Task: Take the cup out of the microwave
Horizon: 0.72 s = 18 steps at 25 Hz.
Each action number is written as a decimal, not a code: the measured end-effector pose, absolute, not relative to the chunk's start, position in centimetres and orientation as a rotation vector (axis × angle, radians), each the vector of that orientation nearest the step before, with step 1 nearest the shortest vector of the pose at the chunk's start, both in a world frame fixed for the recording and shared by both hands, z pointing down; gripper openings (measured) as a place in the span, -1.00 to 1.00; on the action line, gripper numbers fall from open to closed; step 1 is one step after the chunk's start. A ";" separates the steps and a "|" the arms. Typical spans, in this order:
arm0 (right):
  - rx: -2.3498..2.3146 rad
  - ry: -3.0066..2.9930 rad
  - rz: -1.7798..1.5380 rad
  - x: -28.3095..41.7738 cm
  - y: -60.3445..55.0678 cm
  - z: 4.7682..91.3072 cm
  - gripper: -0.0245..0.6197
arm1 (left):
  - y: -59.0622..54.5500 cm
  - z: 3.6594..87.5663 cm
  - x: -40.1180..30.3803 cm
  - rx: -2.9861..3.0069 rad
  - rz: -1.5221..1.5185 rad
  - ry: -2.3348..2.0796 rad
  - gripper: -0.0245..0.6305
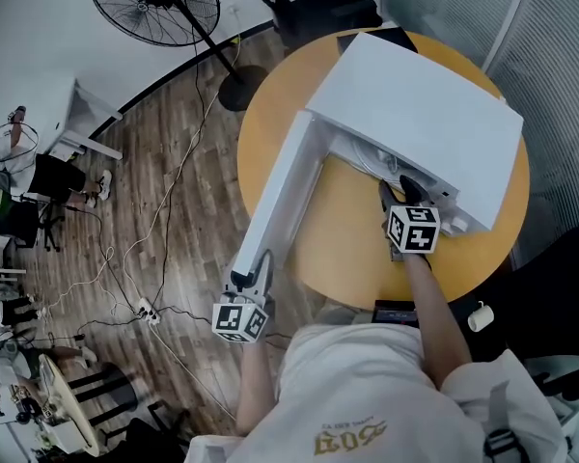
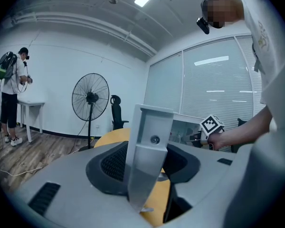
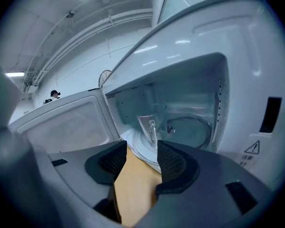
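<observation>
So, over on the left, the left gripper (image 1: 253, 280) is clamped on the free edge of the white microwave door (image 1: 285, 196), which is swung wide open. Next, the white boxy microwave (image 1: 425, 114) sits on the round yellow wooden table (image 1: 357, 254). At its opening, the right gripper (image 1: 398, 193) hovers with its jaws apart and nothing between them. The clear glass cup (image 3: 149, 127) with a handle stands inside on the glass turntable (image 3: 192, 132), just ahead of those jaws.

I can reach straight into the microwave (image 1: 434, 114) over bare table (image 1: 352, 244); its door (image 1: 282, 193) stands wide at the left edge.
</observation>
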State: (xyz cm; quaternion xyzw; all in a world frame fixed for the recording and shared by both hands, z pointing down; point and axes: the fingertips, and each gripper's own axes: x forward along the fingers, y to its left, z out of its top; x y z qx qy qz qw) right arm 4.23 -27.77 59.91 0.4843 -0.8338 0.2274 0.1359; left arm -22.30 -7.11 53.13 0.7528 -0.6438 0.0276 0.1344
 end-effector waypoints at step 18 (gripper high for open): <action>1.367 -2.361 0.609 2.6 -32.3 62.3 -0.29 | -7.4 52.7 -23.5 2.185 0.047 -1.870 -0.24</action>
